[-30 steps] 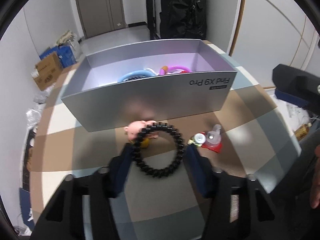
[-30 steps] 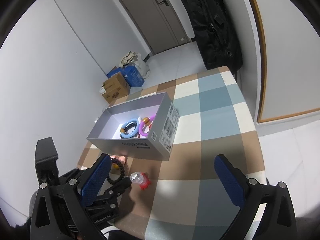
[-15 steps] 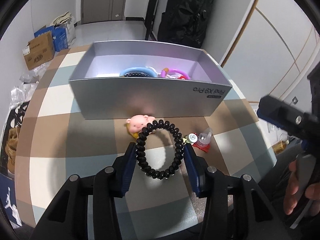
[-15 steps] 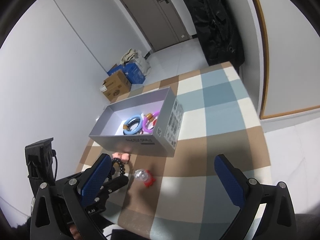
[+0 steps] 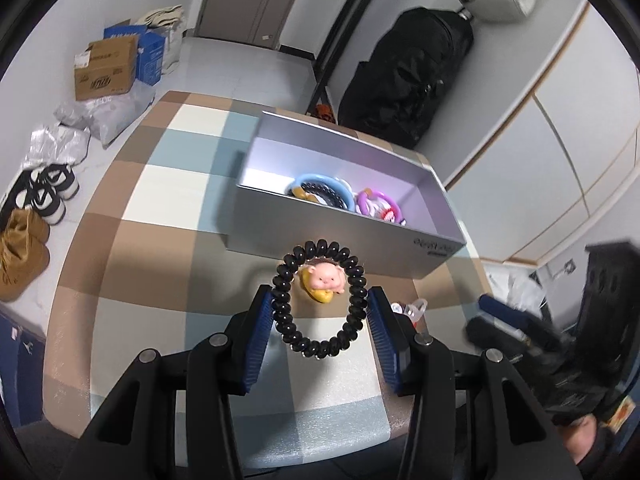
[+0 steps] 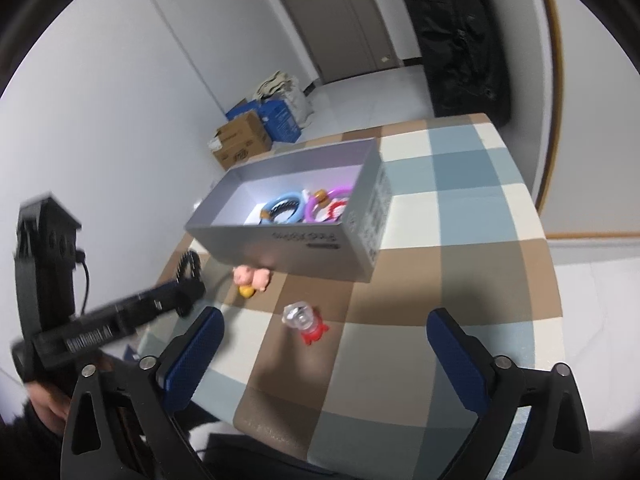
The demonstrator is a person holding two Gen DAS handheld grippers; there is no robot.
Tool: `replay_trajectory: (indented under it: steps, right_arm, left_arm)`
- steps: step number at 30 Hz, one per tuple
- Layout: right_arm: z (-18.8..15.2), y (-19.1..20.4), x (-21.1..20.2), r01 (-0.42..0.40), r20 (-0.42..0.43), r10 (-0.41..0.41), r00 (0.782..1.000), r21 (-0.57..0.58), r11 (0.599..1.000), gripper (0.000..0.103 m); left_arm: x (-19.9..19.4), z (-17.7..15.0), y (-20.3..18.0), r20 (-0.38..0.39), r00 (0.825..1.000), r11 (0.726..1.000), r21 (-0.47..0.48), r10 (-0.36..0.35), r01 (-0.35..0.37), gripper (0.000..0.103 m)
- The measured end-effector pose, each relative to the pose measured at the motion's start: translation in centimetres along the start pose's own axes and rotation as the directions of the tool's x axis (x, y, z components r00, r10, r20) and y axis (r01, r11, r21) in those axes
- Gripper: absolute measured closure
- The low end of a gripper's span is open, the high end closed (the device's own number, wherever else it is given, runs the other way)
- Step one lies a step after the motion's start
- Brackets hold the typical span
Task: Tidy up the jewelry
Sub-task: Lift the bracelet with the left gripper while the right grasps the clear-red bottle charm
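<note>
My left gripper [image 5: 320, 300] is shut on a black spiral hair tie [image 5: 319, 298] and holds it raised above the table, in front of the silver box [image 5: 344, 240]. The box [image 6: 288, 240] holds a blue ring [image 5: 324, 192], a purple ring [image 5: 378, 204] and other pieces. A pink pig charm [image 5: 324, 280] lies on the checked table before the box, seen through the hair tie. It also shows in the right wrist view [image 6: 254, 278]. My right gripper [image 6: 324, 336] is open and empty, above a clear-topped red charm [image 6: 304, 320].
The left gripper [image 6: 120, 316] appears blurred at the left of the right wrist view. The checked tablecloth [image 5: 160, 208] ends at edges left and far. Cardboard boxes [image 5: 108, 68] and shoes [image 5: 36, 200] sit on the floor. A black bag [image 5: 408, 80] hangs behind the box.
My left gripper has lifted the hair tie higher and tilted downward, so the pig charm now shows through the ring. My right gripper has moved closer over the red charm.
</note>
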State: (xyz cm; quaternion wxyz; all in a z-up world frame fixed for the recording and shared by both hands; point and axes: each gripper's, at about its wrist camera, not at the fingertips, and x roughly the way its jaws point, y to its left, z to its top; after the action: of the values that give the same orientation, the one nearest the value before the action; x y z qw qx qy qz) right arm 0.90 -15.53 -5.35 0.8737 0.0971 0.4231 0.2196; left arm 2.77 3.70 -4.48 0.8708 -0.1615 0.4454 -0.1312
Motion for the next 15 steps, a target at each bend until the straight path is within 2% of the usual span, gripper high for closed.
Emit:
replay_trajectory:
  steps: [4, 7, 13, 15]
  right_arm:
    - [-0.6, 1.2, 1.5, 0.013, -0.050, -0.016, 0.999, -0.064, 0.998, 0.030]
    - [-0.8, 1.6, 2.5, -0.006, -0.079, -0.001, 0.997, -0.082, 0.997, 0.041]
    - [-0.7, 2.4, 3.5, 0.009, -0.088, -0.019, 0.996, -0.112, 0.994, 0.057]
    - [-0.7, 2.4, 3.9, 0.024, -0.091, -0.034, 0.995, -0.112, 0.993, 0.059]
  left_arm:
    - [-0.5, 0.3, 0.9, 0.015, 1.000, 1.000, -0.027, -0.012, 0.012, 0.062]
    - [-0.9, 0.3, 1.2, 0.020, 1.000, 0.999, -0.036, -0.016, 0.017, 0.062]
    - [-1.3, 0.3, 1.8, 0.026, 0.999, 0.998, -0.052, -0.030, 0.031, 0.062]
    - [-1.3, 0.2, 2.0, 0.025, 0.999, 0.998, -0.058, -0.032, 0.034, 0.062]
